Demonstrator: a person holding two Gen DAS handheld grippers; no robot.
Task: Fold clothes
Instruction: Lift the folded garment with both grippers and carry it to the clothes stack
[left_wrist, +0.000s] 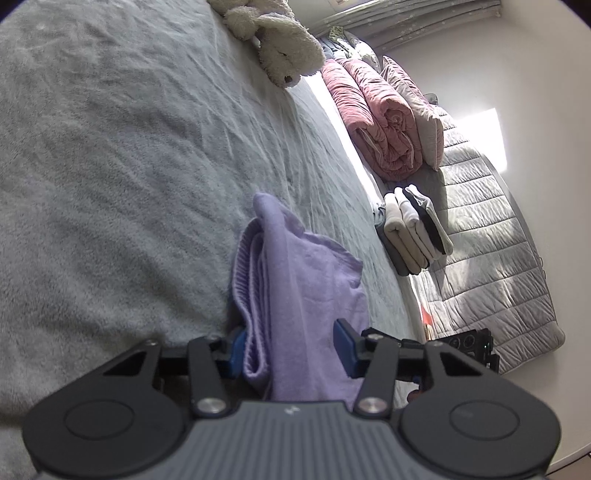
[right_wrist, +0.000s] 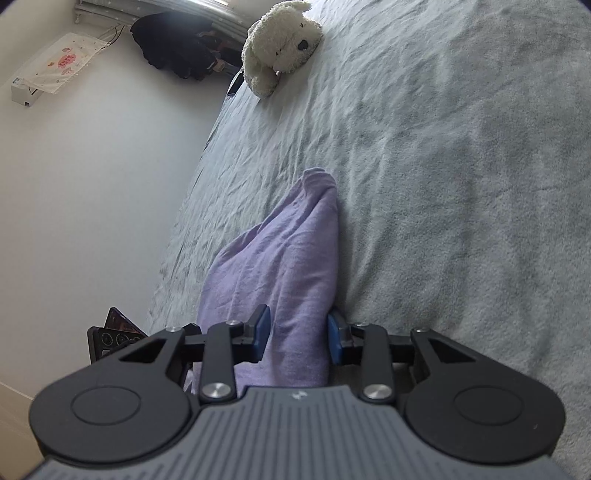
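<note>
Lilac sweater (left_wrist: 295, 295) bunched in both tools, left tool (left_wrist: 291, 349) and right tool (right_wrist: 297, 334); we should lower it evenly onto the bed (right_wrist: 443, 184), edges aligned.

White plush dog (right_wrist: 282, 44) on grey bedspread (right_wrist: 443, 184) — rolled pink quilt (left_wrist: 380, 118) beyond.

Bedroom: bed (left_wrist: 110, 147), plush dog (right_wrist: 280, 44)

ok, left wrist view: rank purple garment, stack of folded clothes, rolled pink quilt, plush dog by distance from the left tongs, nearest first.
1. purple garment: between the left tongs.
2. stack of folded clothes: right, at the bed's edge.
3. rolled pink quilt: farther right, behind the stack.
4. plush dog: top, far end of the grey blanket.
</note>
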